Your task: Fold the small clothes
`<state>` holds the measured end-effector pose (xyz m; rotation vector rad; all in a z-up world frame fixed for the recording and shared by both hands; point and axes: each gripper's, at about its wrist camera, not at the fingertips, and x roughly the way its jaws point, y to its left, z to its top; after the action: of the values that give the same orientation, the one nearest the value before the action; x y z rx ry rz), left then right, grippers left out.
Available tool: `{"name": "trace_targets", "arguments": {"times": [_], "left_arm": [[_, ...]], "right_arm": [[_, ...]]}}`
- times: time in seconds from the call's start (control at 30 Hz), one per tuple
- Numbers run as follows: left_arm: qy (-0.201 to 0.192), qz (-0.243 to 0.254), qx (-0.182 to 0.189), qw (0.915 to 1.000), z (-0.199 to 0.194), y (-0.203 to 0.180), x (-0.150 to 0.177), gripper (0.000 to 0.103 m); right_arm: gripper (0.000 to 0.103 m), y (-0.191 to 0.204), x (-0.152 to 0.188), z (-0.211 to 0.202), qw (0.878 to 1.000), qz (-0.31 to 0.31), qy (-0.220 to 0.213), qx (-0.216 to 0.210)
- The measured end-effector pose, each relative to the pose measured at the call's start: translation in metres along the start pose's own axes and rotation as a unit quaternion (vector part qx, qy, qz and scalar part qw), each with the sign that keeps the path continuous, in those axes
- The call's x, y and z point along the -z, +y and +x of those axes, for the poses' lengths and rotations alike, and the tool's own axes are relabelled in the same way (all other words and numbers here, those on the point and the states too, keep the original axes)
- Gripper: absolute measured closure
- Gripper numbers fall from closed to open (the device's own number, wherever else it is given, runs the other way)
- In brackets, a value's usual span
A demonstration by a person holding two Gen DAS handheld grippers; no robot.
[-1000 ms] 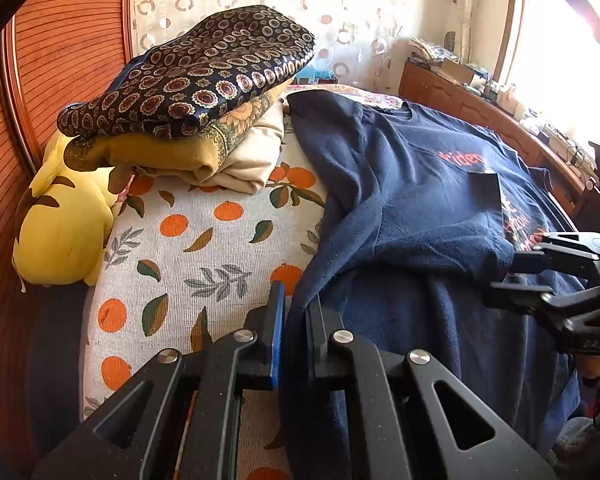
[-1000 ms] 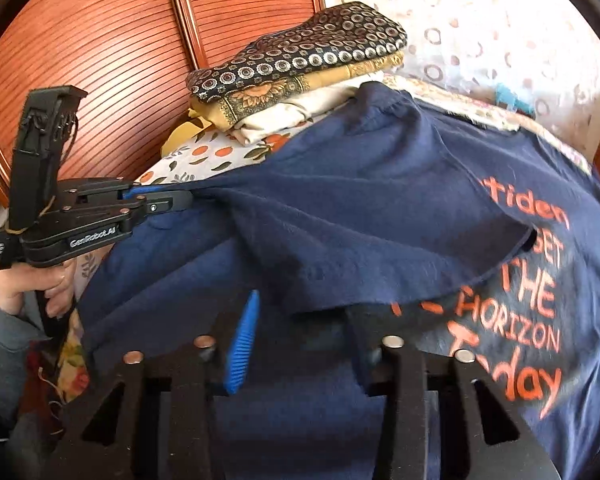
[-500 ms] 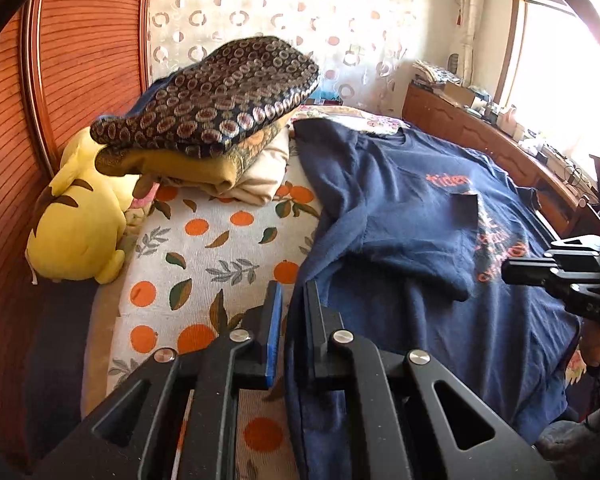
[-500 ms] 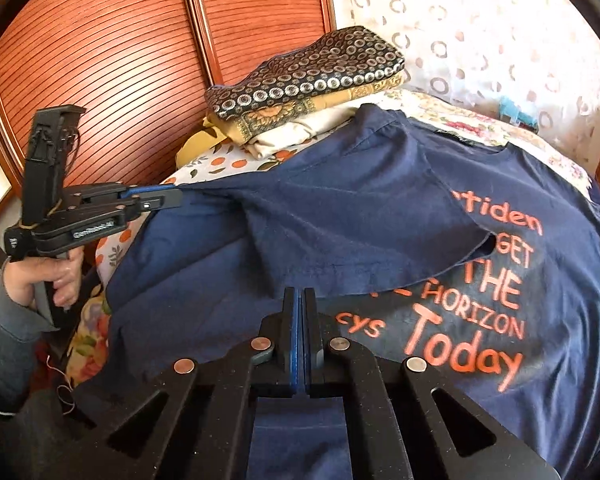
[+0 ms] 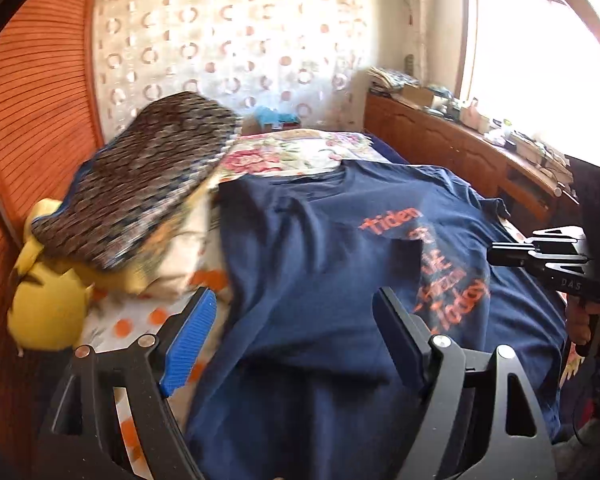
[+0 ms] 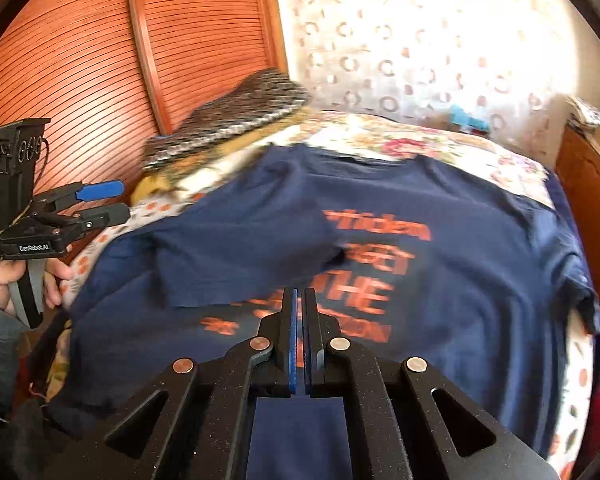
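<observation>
Left wrist view: left gripper [image 5: 292,336] jaws opening, nothing between them, above the navy t-shirt [image 5: 340,280] spread on the bed [image 5: 140,320]; collar away from camera, long axis running away. Folded clothes stack [image 5: 140,200] just beside shirt's left edge; right gripper [image 5: 540,256] at right edge. Right wrist view: right gripper [image 6: 300,308] jaws together, empty, over shirt [image 6: 480,260], sleeve folded inward; left gripper [image 6: 100,204] off the left edge.
</observation>
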<state>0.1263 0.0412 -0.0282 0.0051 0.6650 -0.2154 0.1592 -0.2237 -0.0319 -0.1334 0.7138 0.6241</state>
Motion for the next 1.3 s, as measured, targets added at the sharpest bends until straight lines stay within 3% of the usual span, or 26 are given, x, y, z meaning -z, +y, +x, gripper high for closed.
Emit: {"name": "trace_targets", "arguments": {"times": [0.17,0.27,0.33,0.37,0.7,1.1,1.3], "left_arm": [[0.023,0.042,0.045,0.9978,0.036,-0.036,-0.021,0.022],[0.032,0.068,0.053,0.9957,0.053,-0.056,-0.031,0.022],[0.038,0.084,0.061,0.9939,0.066,-0.069,-0.038,0.022],[0.043,0.089,0.066,0.9928,0.075,-0.077,-0.042,0.022],[0.072,0.125,0.109,0.9836,0.13,-0.124,-0.064,0.022],[0.125,0.127,0.116,0.9772,0.179,-0.143,-0.052,0.022],[0.127,0.142,0.099,0.9767,0.181,-0.147,-0.047,0.022]], "right_arm": [[0.093,-0.043,0.008,-0.017,0.999,0.025,0.001,0.047],[0.079,-0.073,0.016,-0.033,0.995,0.044,0.001,0.085],[0.061,-0.091,0.021,-0.044,0.992,0.057,0.001,0.108],[0.059,-0.1,0.023,-0.049,0.991,0.065,0.002,0.12],[0.059,-0.185,0.045,-0.079,0.972,0.144,0.025,0.184],[0.059,-0.215,0.019,-0.041,0.97,0.154,0.06,0.176],[0.059,-0.228,0.019,-0.032,0.969,0.16,0.062,0.179]]}}
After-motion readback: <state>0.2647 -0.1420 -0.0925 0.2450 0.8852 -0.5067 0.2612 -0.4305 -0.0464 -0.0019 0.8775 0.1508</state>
